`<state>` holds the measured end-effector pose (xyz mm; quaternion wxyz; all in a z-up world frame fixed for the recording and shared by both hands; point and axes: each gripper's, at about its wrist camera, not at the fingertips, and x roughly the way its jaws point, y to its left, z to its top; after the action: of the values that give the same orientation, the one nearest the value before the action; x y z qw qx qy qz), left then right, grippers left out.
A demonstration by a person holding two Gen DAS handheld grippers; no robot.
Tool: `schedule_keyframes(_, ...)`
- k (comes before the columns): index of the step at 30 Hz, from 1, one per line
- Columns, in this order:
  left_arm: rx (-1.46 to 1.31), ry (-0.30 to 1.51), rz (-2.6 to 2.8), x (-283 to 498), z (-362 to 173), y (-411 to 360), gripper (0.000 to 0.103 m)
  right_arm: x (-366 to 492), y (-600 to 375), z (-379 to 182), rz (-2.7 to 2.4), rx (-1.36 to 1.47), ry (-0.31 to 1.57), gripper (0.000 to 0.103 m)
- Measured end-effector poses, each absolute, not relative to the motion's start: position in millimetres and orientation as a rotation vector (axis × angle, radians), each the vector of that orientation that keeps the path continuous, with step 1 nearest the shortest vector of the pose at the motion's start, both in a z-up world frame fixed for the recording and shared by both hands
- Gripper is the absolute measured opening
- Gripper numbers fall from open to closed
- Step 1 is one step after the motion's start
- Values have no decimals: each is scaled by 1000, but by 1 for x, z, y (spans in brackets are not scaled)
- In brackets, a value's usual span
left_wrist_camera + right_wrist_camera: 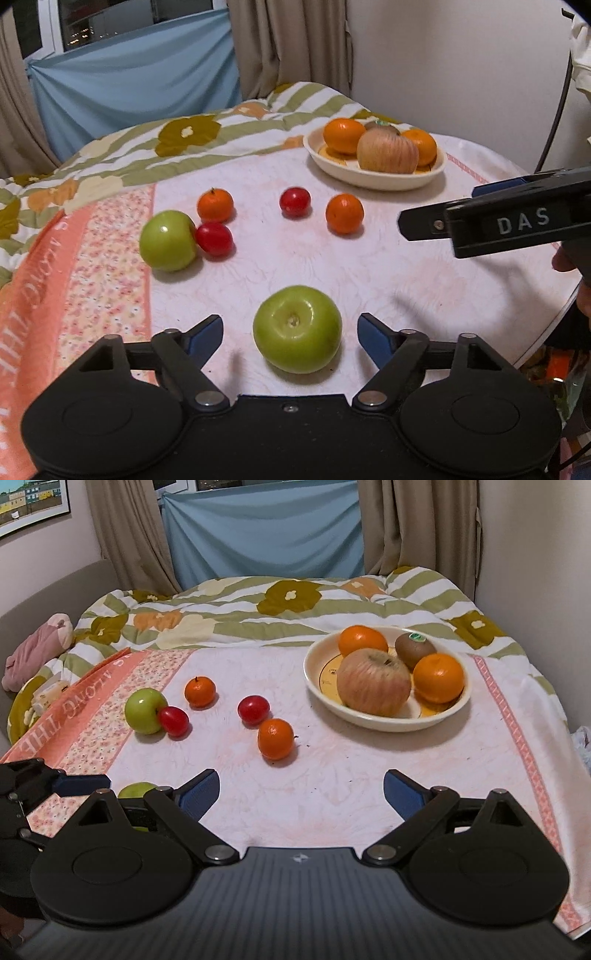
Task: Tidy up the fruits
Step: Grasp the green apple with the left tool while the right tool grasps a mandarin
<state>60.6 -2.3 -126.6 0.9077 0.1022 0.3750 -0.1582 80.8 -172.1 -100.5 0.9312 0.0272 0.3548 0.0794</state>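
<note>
My left gripper (290, 328) has its jaws spread, and the near green apple (297, 329) sits on the cloth between the two blue pads (373, 338), stem dimple up, with a gap on each side so neither pad touches it. My right gripper (301, 792) is spread wide too, with only bare white towel (332, 775) between its fingers; from the left wrist view it shows as a black bar coming in from the right edge, marked DAS. From the right wrist view that same near green apple peeks out just behind my left linkage, at the lower left. Further out on the towel lie the loose fruits: a second green apple (168, 240) with a red plum (214, 238) touching its right side, a small tangerine (215, 205) just beyond that pair, another red plum (294, 202) near the middle, and a second small tangerine (344, 214) just right of it. Well apart from these, toward the far right, stands the cream bowl (321, 692), holding a streaky pink apple (373, 681) at the front, two oranges, one behind it (362, 639) and one to its right (439, 677), and a kiwi (414, 650) with a green sticker. A striped floral quilt (295, 605) lies bunched past the towel's far edge
</note>
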Motion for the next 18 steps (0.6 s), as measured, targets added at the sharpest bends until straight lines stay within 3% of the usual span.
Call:
schedule_keyframes(8,188,813,-404,72,-140,5,59,93,-158,-116,145,31,743,103)
schedule_keyframes(15,155,803,-435,74,-141,9,58,104,-145,-123,150,5,757,103)
schedule_keyframes(18,156,798,-428,74,-140,10,58,112,-142,-127,151,3,768,98)
